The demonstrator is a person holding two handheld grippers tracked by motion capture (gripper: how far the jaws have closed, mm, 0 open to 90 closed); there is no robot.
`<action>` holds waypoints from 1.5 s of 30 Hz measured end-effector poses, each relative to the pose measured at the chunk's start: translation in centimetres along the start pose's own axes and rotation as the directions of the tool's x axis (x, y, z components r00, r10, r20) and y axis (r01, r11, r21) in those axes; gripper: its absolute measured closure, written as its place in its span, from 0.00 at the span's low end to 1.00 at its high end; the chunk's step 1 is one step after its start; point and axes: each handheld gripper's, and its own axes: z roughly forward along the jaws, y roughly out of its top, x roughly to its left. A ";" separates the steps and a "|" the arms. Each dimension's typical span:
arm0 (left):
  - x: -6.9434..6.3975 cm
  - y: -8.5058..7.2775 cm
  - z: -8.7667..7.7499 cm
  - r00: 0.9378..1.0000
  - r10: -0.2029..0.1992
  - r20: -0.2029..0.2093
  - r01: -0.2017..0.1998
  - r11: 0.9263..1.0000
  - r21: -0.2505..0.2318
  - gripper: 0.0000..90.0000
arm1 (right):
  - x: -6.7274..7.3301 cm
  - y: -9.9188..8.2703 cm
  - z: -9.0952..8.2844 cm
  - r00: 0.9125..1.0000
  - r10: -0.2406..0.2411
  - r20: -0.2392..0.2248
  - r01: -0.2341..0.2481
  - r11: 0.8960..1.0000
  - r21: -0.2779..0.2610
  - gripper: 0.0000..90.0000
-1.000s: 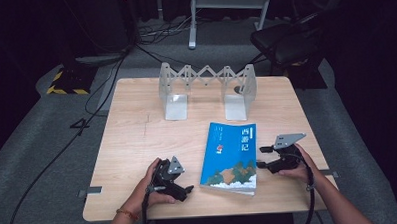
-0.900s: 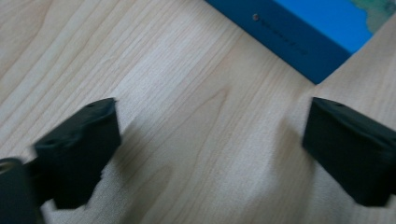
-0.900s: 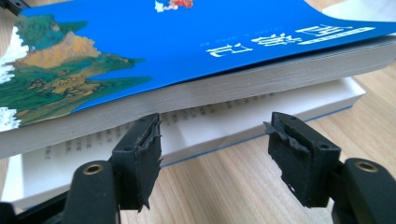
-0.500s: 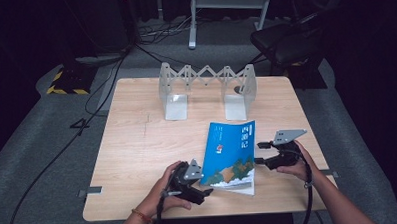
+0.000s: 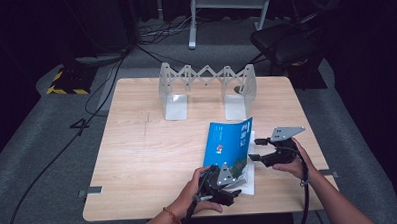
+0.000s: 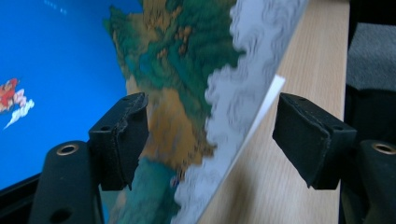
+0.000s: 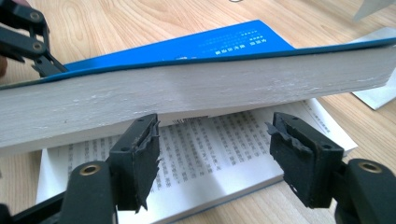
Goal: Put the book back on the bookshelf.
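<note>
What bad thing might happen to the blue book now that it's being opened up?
The book is propped open, its thick upper part tilted above the printed pages. The left gripper has just been closing around the cover's edge, but its pads don't press yet, so the cover might slip and flop shut. The right gripper sits open by the lower pages; pushing in could crease them.

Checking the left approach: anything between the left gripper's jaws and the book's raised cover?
Nothing visible. The left gripper already straddles the lifted edge of the book; its jaws have just been closing, pads not yet pressing. Only bare table around.
</note>
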 end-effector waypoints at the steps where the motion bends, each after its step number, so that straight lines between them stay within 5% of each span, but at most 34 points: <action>1: -0.2 0.1 0.3 1.000 -0.003 -0.021 0.003 1.000 -0.002 0.30 | 0.0 0.1 0.0 1.000 0.001 0.000 -0.001 1.000 -0.003 0.37; 7: -1.0 0.2 1.3 0.991 0.000 -0.137 -0.001 1.000 -0.001 0.27 | 0.2 0.2 0.2 1.000 0.007 0.007 -0.007 1.000 -0.012 0.36; 10: -0.8 0.1 1.3 0.988 -0.020 -0.153 0.017 1.000 -0.017 0.29 | 0.3 0.2 0.3 1.000 0.007 0.013 -0.006 1.000 -0.015 0.35; 15: -0.5 -0.1 0.6 0.991 0.009 -0.133 -0.015 0.999 -0.042 0.41 | 0.2 -0.1 0.2 1.000 0.025 0.019 -0.024 0.999 -0.033 0.35; 18: -0.1 0.0 -0.5 0.992 0.043 -0.120 -0.052 0.997 -0.065 0.57 | 0.0 -0.3 0.2 0.999 0.038 0.028 -0.037 0.999 -0.040 0.35; 22: 0.7 0.3 -2.0 0.993 0.019 -0.115 -0.034 0.991 -0.126 0.74 | -0.7 -0.7 -0.1 0.998 0.058 0.024 -0.057 0.998 -0.041 0.32; 27: 1.7 0.3 -2.5 0.994 0.012 -0.105 -0.024 0.993 -0.117 0.83 | -1.4 -1.0 -0.5 0.995 0.099 0.011 -0.098 0.992 -0.078 0.33; 33: 3.6 -0.2 -3.9 0.998 0.015 -0.057 -0.022 0.993 -0.119 0.83 | -1.1 -1.4 -1.0 0.999 0.040 0.006 -0.039 0.997 -0.062 0.35; 38: 5.4 -1.0 -5.1 1.000 0.012 -0.016 -0.014 0.994 -0.107 0.83 | -0.2 0.0 -2.4 0.999 -0.032 -0.013 0.030 0.990 -0.137 0.35; 44: 6.4 -1.6 -5.9 1.000 0.011 0.004 -0.011 0.996 -0.090 0.82 | 1.1 1.6 -0.7 0.989 -0.125 -0.078 0.114 0.984 -0.133 0.33; 45: 6.5 -1.7 -6.0 1.000 0.013 0.004 -0.012 0.996 -0.090 0.82 | 1.4 2.0 0.4 0.981 -0.162 -0.106 0.149 0.982 -0.119 0.32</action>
